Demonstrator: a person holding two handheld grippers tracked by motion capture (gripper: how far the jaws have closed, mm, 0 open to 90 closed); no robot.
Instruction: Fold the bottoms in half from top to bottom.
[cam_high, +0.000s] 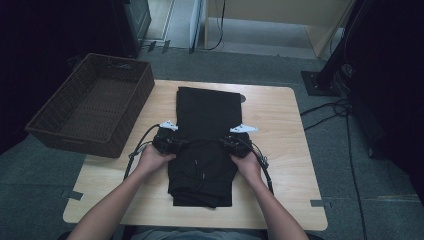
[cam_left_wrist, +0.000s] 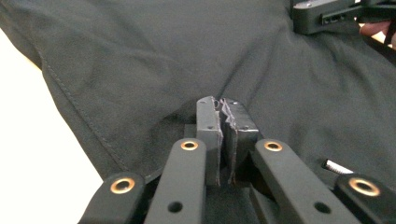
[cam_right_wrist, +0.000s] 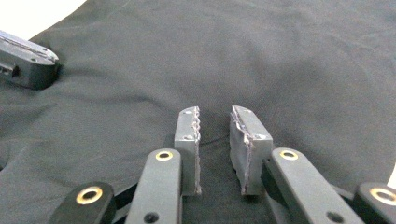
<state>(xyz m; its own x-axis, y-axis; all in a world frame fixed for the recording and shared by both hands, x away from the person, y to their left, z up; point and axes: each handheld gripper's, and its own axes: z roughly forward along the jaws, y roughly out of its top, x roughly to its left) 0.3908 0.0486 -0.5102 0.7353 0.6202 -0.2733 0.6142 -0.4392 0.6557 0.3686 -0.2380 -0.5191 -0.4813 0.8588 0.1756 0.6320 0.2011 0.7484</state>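
Trousers (cam_high: 206, 145) lie mid-tabletop, basket (cam_high: 92, 102) at ten o'clock; left tool (cam_left_wrist: 223, 122) is pressed together on a pinch of cloth; right tool (cam_right_wrist: 216, 140) is slightly spread, fabric between; pinch level before folding.

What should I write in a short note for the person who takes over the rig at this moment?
Left tongs: jaws shut, lying on the black trousers near their left edge; whether cloth is pinched I cannot tell.
Right tongs: jaws a little apart, resting on the cloth near its right edge, gripping nothing.
Trousers: mid-table, lower part already folded into layers.
Wicker basket: at the table's left, holding nothing.
Left to do: probably finish folding, then perhaps into the basket.
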